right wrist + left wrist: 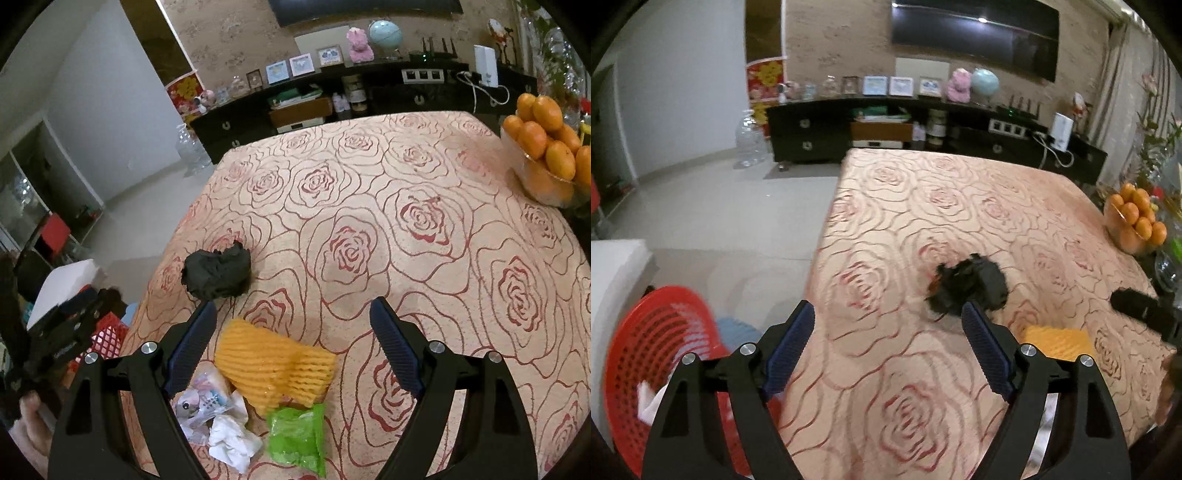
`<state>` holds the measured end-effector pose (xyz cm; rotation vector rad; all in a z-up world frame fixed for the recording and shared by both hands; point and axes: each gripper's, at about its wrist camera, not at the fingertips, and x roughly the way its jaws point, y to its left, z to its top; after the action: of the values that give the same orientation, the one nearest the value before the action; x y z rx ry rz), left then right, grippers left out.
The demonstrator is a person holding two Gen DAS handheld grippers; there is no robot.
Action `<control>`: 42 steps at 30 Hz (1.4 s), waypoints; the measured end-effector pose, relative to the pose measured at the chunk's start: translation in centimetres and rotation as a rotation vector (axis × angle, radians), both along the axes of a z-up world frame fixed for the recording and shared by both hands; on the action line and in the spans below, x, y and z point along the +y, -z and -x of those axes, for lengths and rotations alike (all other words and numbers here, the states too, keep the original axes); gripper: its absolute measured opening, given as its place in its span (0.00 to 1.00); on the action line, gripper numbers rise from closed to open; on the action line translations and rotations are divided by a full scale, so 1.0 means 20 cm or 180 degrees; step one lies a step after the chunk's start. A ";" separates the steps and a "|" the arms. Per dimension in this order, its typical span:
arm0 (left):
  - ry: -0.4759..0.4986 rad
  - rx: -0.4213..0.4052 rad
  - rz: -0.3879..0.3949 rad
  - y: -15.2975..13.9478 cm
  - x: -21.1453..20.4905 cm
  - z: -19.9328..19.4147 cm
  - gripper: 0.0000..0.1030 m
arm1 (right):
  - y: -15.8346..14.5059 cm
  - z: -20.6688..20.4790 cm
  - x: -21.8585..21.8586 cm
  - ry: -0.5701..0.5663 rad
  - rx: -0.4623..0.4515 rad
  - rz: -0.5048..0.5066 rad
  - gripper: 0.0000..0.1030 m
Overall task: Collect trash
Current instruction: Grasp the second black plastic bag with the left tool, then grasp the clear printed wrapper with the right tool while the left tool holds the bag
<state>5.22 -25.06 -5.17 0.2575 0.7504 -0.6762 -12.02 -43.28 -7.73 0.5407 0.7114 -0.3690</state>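
On the rose-patterned tablecloth point(424, 258) lies a crumpled black bag point(218, 275), just beyond my right gripper's point(293, 314) left fingertip. Under this open, empty gripper lie a yellow foam net point(273, 365), a green wrapper point(295, 435), a white tissue point(232, 443) and a printed wrapper point(203, 398). My left gripper point(888, 317) hangs open and empty over the table's left part. The black bag point(971, 286) sits by its right fingertip and the foam net point(1056, 341) to the right. A red basket point(646, 350) with white paper in it stands on the floor at the lower left.
A glass bowl of oranges point(546, 155) stands at the table's right edge. A dark low cabinet point(812, 136) runs along the far wall, with a big clear water bottle point(750, 136) on the floor beside it. A white box point(62, 288) sits left of the table.
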 end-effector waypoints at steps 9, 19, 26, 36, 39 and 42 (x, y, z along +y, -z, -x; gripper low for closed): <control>0.0442 0.0290 0.0007 0.10 -0.35 -0.06 0.78 | 0.03 0.00 -0.05 0.0017 0.0025 -0.0070 0.80; 0.0608 0.0457 -0.0110 0.23 -0.56 -0.10 0.74 | 0.13 -0.01 -0.10 0.0063 0.0128 -0.0230 0.80; 0.0602 0.0474 -0.0155 0.28 -0.58 -0.12 0.39 | 0.14 -0.01 -0.09 0.0000 0.0141 -0.0234 0.80; 0.0487 0.0452 -0.0047 0.23 -0.46 -0.14 0.35 | 0.10 -0.03 0.03 -0.0333 0.0082 -0.0105 0.79; 0.0430 0.0412 0.0041 0.17 -0.37 -0.15 0.35 | 0.10 -0.06 0.13 -0.0617 0.0073 -0.0007 0.79; 0.0365 0.0381 0.0111 0.12 -0.29 -0.16 0.35 | 0.10 -0.08 0.21 -0.0854 0.0079 0.0043 0.79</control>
<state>8.33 -30.80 -7.61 0.2310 0.8420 -0.8179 -10.49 -39.04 -9.64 0.4217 0.7938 -0.1301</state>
